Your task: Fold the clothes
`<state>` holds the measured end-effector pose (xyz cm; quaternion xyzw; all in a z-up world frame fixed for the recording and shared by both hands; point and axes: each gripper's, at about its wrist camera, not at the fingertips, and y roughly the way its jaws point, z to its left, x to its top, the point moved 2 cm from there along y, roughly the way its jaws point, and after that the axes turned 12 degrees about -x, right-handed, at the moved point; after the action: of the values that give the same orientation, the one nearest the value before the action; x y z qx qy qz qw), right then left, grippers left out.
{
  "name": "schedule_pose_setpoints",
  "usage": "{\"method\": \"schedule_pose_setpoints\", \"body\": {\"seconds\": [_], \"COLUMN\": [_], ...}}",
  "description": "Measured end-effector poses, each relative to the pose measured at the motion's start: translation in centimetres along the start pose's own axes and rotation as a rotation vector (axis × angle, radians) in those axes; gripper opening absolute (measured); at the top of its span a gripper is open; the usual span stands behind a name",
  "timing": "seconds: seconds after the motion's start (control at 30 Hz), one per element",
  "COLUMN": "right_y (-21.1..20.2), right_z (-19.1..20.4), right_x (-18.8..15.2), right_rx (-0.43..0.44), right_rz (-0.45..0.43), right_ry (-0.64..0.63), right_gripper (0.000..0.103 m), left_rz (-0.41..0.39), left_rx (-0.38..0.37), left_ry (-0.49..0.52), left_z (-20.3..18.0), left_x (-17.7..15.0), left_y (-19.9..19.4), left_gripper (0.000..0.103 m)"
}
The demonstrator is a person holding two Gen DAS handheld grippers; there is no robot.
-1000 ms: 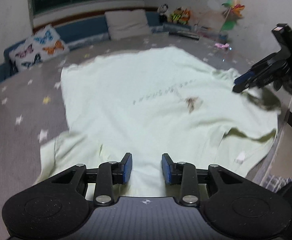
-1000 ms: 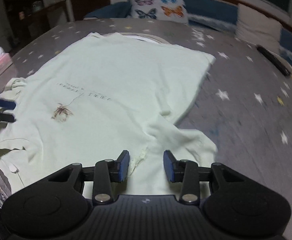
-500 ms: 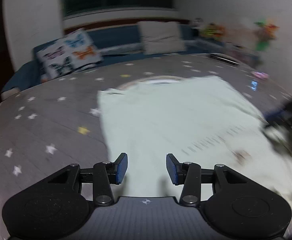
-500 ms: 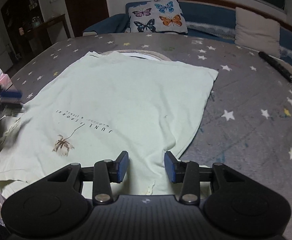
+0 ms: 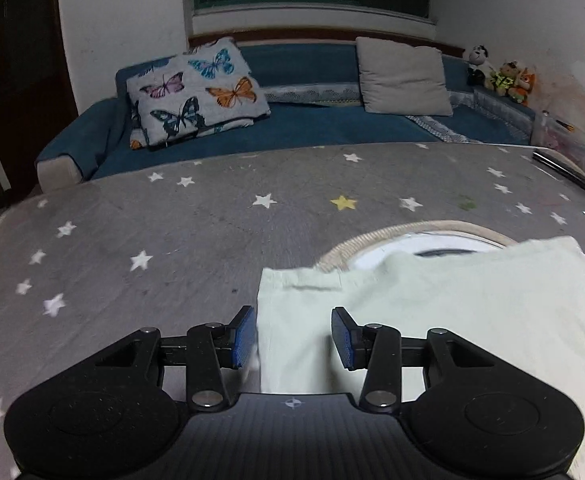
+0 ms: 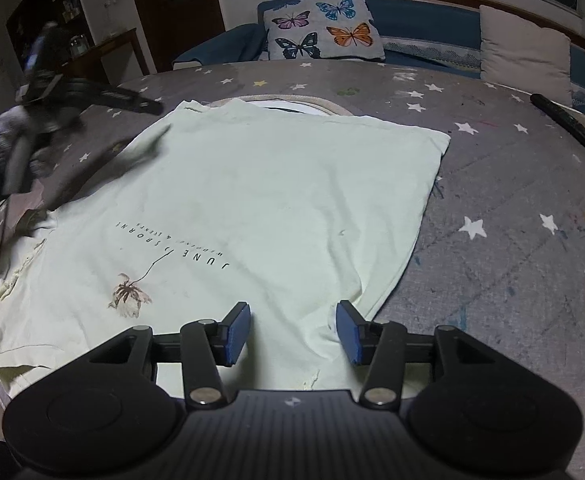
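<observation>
i have swung the left gripper (image 5: pixel 292 338) to the far corner of the pale t-shirt (image 6: pixel 252 208), jaws wide, empty, astride its edge. right gripper (image 6: pixel 292 330) wide, empty, over the near hem. shirt lies flat on the star-print cover (image 5: pixel 152 232), overlapping a round mat (image 5: pixel 372 238). butterfly pillow (image 5: pixel 196 92) beyond.

The pale green T-shirt (image 6: pixel 252 208) reads "JUNE" in dark print, then possibly "SBORNE"; smaller line illegible.
</observation>
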<state>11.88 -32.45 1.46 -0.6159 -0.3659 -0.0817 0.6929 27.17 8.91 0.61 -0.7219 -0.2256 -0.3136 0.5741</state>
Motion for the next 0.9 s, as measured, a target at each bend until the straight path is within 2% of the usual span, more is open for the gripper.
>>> {"method": "schedule_pose_setpoints", "body": {"seconds": [0.07, 0.13, 0.17, 0.2, 0.27, 0.4, 0.63, 0.67, 0.77, 0.83, 0.9], "right_y": [0.1, 0.2, 0.2, 0.3, 0.4, 1.0, 2.0, 2.2, 2.5, 2.5, 2.2], "right_z": [0.0, 0.0, 0.0, -0.1, -0.1, -0.1, 0.1, 0.1, 0.2, 0.3, 0.2], "right_x": [0.1, 0.2, 0.2, 0.3, 0.4, 0.8, 1.7, 1.9, 2.4, 2.5, 2.5], "right_rx": [0.0, 0.001, 0.002, 0.002, 0.0, -0.009, -0.021, -0.025, -0.043, -0.047, -0.046], "right_rz": [0.001, 0.004, 0.005, 0.006, 0.007, 0.011, -0.005, -0.008, -0.013, -0.013, -0.016], "right_ry": [-0.003, -0.005, -0.005, -0.006, -0.007, -0.009, -0.039, -0.042, -0.051, -0.05, -0.043], "right_gripper": [0.048, 0.048, 0.048, 0.048, 0.048, 0.05, 0.052, 0.052, 0.052, 0.051, 0.051], "left_rz": [0.007, 0.005, 0.003, -0.006, -0.021, -0.043, -0.068, -0.07, -0.064, -0.06, -0.063], "left_rx": [0.001, 0.004, 0.009, 0.018, 0.018, 0.051, 0.114, 0.124, 0.14, 0.145, 0.145], "left_ry": [-0.019, -0.017, -0.011, 0.008, 0.006, -0.001, -0.028, -0.032, -0.048, -0.042, -0.022], "left_z": [0.4, 0.6, 0.7, 0.6, 1.0, 1.7, 2.6, 2.7, 3.3, 3.6, 3.4], "left_x": [0.2, 0.1, 0.1, 0.0, 0.1, 0.2, 0.8, 0.9, 1.0, 1.0, 0.7], "left_y": [1.4, 2.0, 2.3, 2.3, 2.3, 2.4, 3.0, 3.1, 2.5, 1.7, 0.2], "left_gripper": [0.044, 0.038, 0.033, 0.019, 0.008, 0.005, 0.005, 0.009, 0.013, 0.021, 0.04]}}
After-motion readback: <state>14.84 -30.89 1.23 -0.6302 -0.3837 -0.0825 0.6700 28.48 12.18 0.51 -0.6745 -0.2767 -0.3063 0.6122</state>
